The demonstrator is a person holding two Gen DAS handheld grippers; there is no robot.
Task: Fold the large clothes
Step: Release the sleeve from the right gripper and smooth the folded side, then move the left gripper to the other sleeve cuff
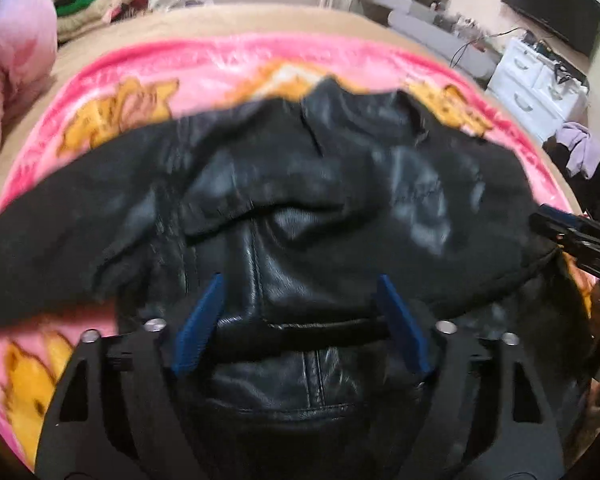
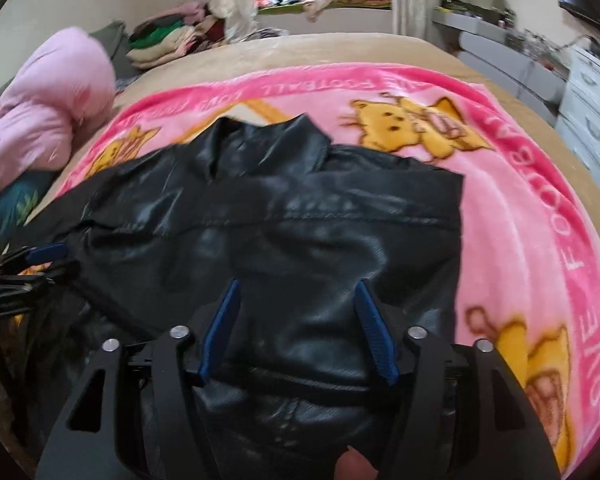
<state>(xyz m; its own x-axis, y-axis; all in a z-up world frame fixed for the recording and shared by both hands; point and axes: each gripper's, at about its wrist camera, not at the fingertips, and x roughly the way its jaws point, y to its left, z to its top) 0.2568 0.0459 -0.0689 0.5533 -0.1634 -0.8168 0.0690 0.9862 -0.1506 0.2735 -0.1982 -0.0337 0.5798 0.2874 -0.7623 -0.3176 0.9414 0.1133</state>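
A black leather jacket [image 1: 300, 208] lies spread on a pink cartoon blanket [image 1: 220, 68] on the bed, collar at the far side. It also shows in the right wrist view [image 2: 284, 220] on the blanket [image 2: 520, 208]. My left gripper [image 1: 300, 284] is open, its blue fingers either side of the jacket's near hem, just above it. My right gripper [image 2: 298, 288] is open over the jacket's lower right part. Each gripper shows at the edge of the other's view, the right one [image 1: 572, 240] by the jacket's right edge and the left one [image 2: 32, 260] by its left edge.
A pink duvet [image 2: 48, 120] and a pile of folded clothes [image 2: 160, 40] lie at the bed's far left. White drawers [image 1: 536, 84] and a dark screen [image 1: 552, 12] stand to the right. The bed's beige sheet [image 2: 340, 48] extends beyond the blanket.
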